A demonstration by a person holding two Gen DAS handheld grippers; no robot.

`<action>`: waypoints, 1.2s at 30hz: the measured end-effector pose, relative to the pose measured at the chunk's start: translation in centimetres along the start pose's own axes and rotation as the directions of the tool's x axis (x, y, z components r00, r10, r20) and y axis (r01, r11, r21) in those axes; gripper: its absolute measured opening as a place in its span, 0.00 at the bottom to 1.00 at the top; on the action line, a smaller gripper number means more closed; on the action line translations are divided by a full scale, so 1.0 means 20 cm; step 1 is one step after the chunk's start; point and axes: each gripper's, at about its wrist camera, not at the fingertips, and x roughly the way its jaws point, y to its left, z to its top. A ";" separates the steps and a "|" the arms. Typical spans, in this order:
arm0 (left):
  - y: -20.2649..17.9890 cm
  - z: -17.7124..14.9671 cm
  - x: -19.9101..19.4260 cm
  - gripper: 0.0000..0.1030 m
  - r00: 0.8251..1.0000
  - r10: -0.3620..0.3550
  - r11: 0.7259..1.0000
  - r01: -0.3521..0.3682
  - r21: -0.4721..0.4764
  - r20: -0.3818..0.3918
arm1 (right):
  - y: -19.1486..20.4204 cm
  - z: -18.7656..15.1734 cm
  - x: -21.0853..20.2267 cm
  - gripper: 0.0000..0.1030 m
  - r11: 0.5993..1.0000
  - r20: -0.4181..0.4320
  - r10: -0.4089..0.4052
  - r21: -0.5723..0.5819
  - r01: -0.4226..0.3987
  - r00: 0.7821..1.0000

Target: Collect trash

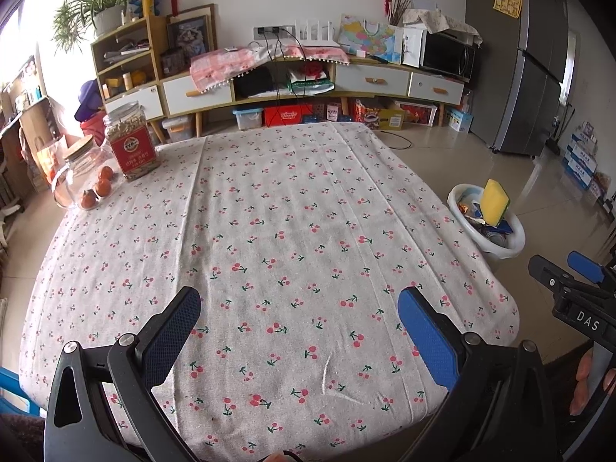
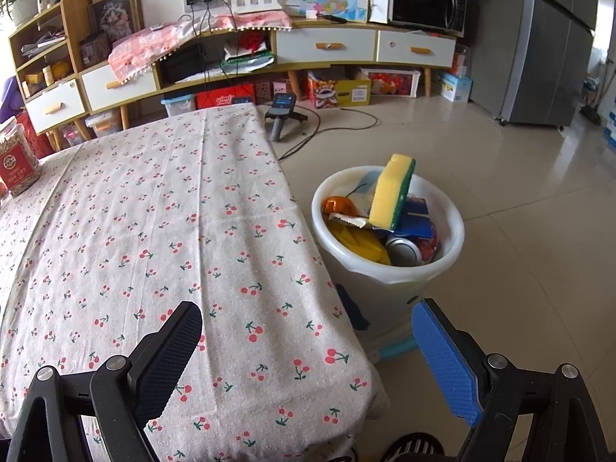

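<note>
Sponge [image 2: 392, 192] tops one bin [image 2: 454, 238]; both tongs empty.

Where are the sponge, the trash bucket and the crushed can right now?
sponge [image 2: 389, 192], right wrist view, on its yellow face.
trash bucket [image 2: 448, 258], right wrist view, on its white rim at right.
crushed can [image 2: 402, 251], right wrist view, on its silver end.

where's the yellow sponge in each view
Left wrist view: the sponge stands on end in the white bin at the right edge, on the floor past the table's corner.
Right wrist view: the sponge is right of centre, atop the trash in the bin, beside the table.
Shared landmark: the red-labelled jar on the cherry tablecloth.
</note>
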 end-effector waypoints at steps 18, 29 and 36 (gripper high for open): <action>0.00 0.00 -0.01 1.00 1.000 0.004 1.000 -0.004 -0.004 0.000 | 0.01 0.00 0.01 0.90 1.000 -0.005 -0.001 0.003 0.001 1.000; -0.03 0.01 -0.03 1.00 1.000 0.013 1.000 -0.013 0.013 0.012 | 0.01 0.00 0.01 0.90 1.000 -0.003 0.000 0.009 0.000 1.000; -0.03 0.01 -0.02 1.00 1.000 0.020 1.000 -0.021 0.003 0.021 | 0.00 0.00 0.01 0.90 1.000 0.002 0.002 0.012 -0.002 1.000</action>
